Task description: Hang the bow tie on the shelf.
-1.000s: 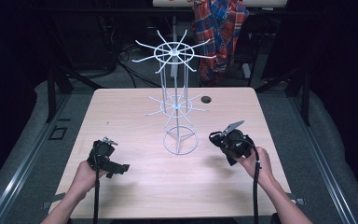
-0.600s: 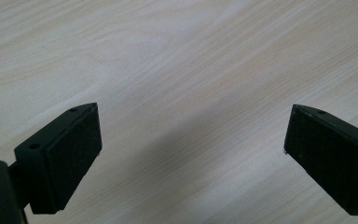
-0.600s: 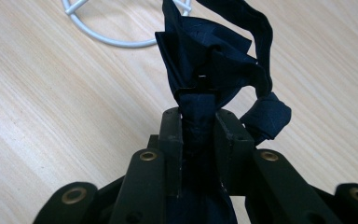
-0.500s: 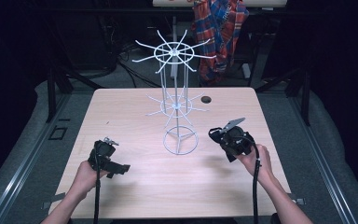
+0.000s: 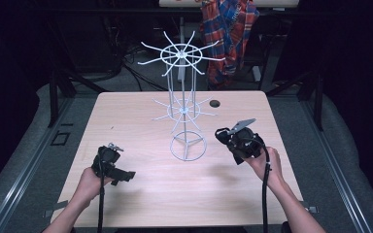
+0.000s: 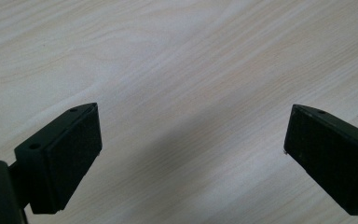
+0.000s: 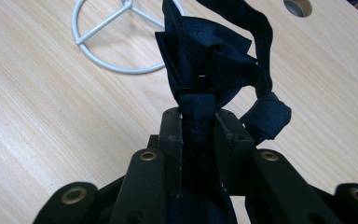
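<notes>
The right gripper [image 7: 199, 135] pinches a bunched dark blue cloth [image 7: 209, 60] between its 2 jaws just beside the white wire rack [image 5: 184, 104], whose arms look bare, so hanging it seems still undone, while the left gripper [image 6: 191, 154] gapes wide and empty over the table [image 5: 141, 194].

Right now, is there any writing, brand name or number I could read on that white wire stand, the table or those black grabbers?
None that can be read.
White wire stand: bare wire, no label.
Table: plain wood grain, nothing printed.
Left gripper, right gripper: black, unmarked.
Dark blue cloth in the right gripper: no tag showing.
</notes>
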Tool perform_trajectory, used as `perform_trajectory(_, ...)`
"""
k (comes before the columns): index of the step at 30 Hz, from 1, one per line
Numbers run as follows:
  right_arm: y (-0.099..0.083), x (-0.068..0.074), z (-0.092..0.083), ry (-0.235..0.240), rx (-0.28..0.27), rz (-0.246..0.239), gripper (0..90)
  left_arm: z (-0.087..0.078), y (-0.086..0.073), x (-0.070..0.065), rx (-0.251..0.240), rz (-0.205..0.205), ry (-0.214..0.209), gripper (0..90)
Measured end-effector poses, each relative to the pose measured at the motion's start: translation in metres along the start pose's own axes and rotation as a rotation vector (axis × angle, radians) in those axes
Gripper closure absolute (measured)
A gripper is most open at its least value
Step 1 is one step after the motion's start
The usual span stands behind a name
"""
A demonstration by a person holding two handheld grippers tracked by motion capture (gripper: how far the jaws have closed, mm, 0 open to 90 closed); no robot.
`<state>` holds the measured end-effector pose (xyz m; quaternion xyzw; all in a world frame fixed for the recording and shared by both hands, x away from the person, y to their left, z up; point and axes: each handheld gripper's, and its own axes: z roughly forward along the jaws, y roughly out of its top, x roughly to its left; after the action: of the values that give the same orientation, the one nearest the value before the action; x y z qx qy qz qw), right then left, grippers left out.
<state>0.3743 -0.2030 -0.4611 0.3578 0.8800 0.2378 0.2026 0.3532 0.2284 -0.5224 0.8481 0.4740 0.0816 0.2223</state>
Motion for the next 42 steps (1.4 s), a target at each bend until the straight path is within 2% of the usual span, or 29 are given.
perform_trajectory(14,-0.001,-0.001,-0.01,-0.017,-0.009,0.003,74.2,0.001,0.001,0.0,0.004,0.003,-0.003,4.1)
perform_trajectory(26,0.008,0.0,-0.017,-0.03,-0.017,-0.016,74.1,0.002,0.003,-0.001,0.008,0.007,-0.007,4.1)
perform_trajectory(42,0.017,-0.004,-0.031,-0.046,-0.065,0.003,74.1,0.002,0.003,-0.002,0.002,0.008,-0.009,4.2)
